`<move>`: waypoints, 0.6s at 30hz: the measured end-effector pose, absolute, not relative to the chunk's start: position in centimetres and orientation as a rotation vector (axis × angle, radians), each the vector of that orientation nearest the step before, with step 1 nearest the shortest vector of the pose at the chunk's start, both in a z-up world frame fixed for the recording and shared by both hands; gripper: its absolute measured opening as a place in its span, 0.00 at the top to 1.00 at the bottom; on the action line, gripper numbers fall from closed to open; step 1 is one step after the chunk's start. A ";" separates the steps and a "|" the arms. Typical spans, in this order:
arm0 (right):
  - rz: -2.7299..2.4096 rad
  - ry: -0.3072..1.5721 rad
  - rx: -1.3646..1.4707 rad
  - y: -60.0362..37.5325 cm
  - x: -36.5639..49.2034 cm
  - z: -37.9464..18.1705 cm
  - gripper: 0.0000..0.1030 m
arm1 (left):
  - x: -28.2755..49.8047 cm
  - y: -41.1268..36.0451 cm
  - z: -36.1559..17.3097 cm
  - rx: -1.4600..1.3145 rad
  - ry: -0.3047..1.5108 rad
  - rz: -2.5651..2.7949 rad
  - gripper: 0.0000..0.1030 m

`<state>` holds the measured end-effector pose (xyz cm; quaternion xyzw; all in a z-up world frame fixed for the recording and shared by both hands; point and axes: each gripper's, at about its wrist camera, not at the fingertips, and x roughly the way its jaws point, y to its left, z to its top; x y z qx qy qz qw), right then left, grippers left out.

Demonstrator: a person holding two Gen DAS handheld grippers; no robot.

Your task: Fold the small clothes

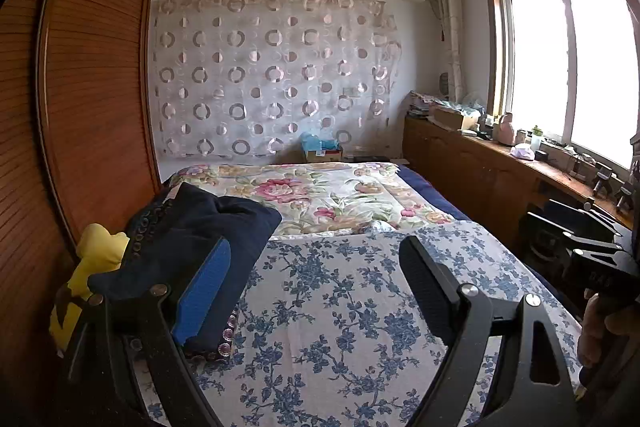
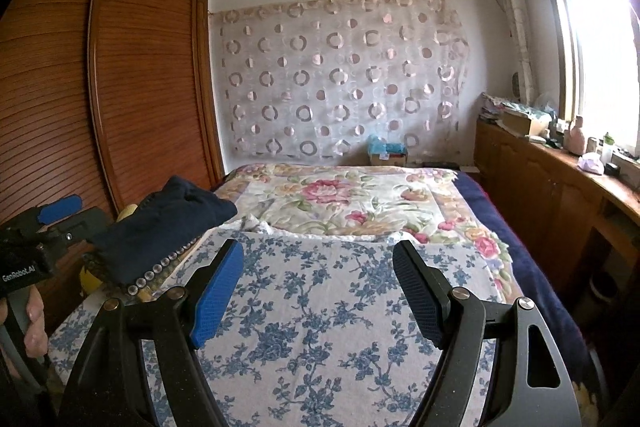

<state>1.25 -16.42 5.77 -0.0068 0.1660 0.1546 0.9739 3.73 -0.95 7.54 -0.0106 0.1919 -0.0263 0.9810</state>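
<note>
A folded dark navy garment [image 1: 200,227] lies on a patterned pillow at the bed's left edge; it also shows in the right wrist view [image 2: 168,219]. A yellow garment [image 1: 92,267] lies beside it against the wardrobe. My left gripper [image 1: 320,267] is open and empty, held above the blue-flowered sheet [image 1: 340,307], its left finger next to the navy garment. My right gripper [image 2: 320,283] is open and empty over the same sheet [image 2: 320,327]. The left gripper's body shows at the left of the right wrist view [image 2: 48,227].
A wooden wardrobe [image 1: 88,87] stands close on the left. A pink-flowered quilt [image 1: 320,191] covers the far half of the bed. A wooden counter [image 1: 500,163] with clutter runs under the window on the right. A box [image 2: 388,153] sits behind the bed.
</note>
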 end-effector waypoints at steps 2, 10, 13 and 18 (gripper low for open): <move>0.309 0.335 -0.012 -16.6 1.5 5.8 0.24 | 3.7 -0.9 7.6 -0.022 0.388 -0.053 0.16; 0.307 0.336 -0.010 -17.2 1.7 6.1 0.24 | 3.7 -0.9 7.4 -0.023 0.387 -0.054 0.16; 0.307 0.337 -0.008 -17.4 1.8 6.1 0.24 | 3.7 -0.9 7.5 -0.021 0.386 -0.052 0.16; 0.306 0.336 -0.009 -17.6 2.0 5.9 0.24 | 3.7 -0.8 7.4 -0.022 0.385 -0.053 0.16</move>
